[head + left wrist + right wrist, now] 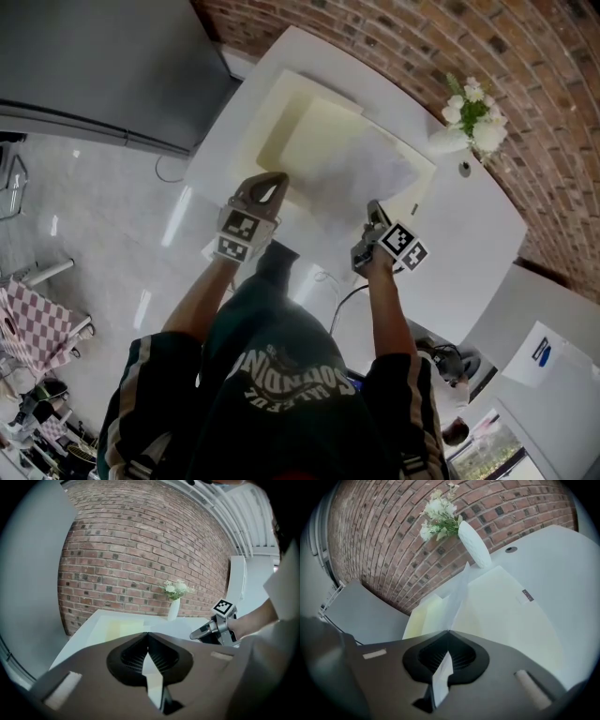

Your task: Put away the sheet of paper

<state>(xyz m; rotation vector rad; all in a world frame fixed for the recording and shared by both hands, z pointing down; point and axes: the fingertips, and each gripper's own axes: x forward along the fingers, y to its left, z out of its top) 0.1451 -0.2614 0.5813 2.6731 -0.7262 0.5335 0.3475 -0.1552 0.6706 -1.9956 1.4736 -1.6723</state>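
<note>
Presently, on the white curved-edge table (469,234):

1. Left tool (275,180): clenched, tips together, with a white sliver between the pads. It appears to be pinching the left near corner of the thin white sheet of paper (356,169).
2. Sheet of paper: held above the table by its 2 near corners. It hangs over the pale yellow card folder (272,122), which lies open beneath it. A corner grip on each side likely keeps the limp sheet taut and level so it can be laid into the folder.
3. Right tool (373,208): clenched on the sheet's right near corner. The paper runs edge-on away from its tips.
4. White ceramic vase of white flowers (469,117): stands at the far right by the brick wall, apart from the folder.

Not made out: the sheet's near edge, covered by both tools in the head view; whether the folder has a pocket or flap; and the print on its small dark tab.
</note>
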